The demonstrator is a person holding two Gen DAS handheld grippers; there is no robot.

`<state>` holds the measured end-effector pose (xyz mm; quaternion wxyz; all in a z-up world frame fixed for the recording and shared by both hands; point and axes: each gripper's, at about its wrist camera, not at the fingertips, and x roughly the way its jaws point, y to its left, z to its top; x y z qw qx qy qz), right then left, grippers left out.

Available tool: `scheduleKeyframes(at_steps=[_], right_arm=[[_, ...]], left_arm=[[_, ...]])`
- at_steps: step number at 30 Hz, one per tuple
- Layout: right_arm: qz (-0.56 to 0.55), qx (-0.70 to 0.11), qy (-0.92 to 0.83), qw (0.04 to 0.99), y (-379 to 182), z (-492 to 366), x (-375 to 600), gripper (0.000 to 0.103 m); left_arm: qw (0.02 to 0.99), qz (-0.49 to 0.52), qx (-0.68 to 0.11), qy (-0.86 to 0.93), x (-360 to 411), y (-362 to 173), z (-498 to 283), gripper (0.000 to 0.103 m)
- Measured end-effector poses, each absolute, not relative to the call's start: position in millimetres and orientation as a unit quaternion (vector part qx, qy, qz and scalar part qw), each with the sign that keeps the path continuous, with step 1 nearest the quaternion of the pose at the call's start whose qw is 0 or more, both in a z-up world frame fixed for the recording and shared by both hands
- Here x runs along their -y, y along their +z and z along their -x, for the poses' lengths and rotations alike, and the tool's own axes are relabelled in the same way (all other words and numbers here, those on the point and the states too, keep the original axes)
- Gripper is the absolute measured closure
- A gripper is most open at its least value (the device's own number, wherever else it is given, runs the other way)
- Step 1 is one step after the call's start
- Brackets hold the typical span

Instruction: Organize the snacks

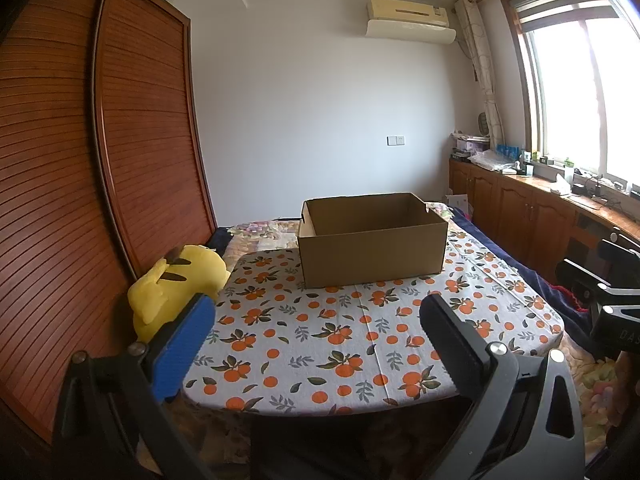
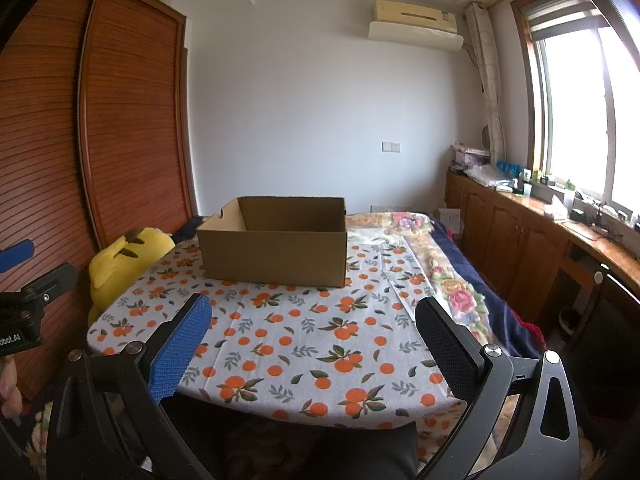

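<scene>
An open brown cardboard box [image 1: 372, 240] stands at the far side of a table with an orange-fruit cloth [image 1: 320, 340]; it also shows in the right wrist view [image 2: 276, 242]. What I see of its inside is bare. No snacks are in view. My left gripper [image 1: 316, 328] is open and empty, held above the table's near edge. My right gripper [image 2: 312, 328] is open and empty, likewise near the front edge [image 2: 304, 364]. Each gripper's body shows at the edge of the other's view.
A yellow plush toy [image 1: 176, 284] lies at the table's left edge, against a wooden slatted wardrobe [image 1: 100, 160]. A bed with a floral blanket [image 2: 452, 276] lies behind and right of the table. Low wooden cabinets [image 2: 520, 240] with clutter run under the window.
</scene>
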<state>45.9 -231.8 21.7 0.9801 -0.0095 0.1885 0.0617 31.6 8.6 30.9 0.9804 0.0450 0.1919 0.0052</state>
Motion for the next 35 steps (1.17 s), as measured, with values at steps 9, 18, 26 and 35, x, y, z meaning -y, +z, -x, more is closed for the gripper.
scheduleKeyframes(at_steps=[9,18,26,35], right_arm=[[0.010,-0.189,0.062,0.980,21.6,-45.8,231.4,0.000],[0.010,-0.188,0.062,0.980,21.8,-46.0,231.8,0.000],[0.009,-0.189,0.061,0.980,21.9,-45.8,232.2,0.000],[0.009,-0.187,0.062,0.980,22.2,-45.9,229.8,0.000]], left_arm=[[0.980,-0.045,-0.192,0.005,-8.8,30.7,-31.6,0.000],[0.981,-0.045,-0.190,0.007,-9.3,31.8,-32.3,0.000],[0.981,-0.046,-0.191,0.007,-9.5,31.7,-32.4,0.000],[0.980,-0.046,-0.191,0.009,-9.5,33.1,-32.2,0.000]])
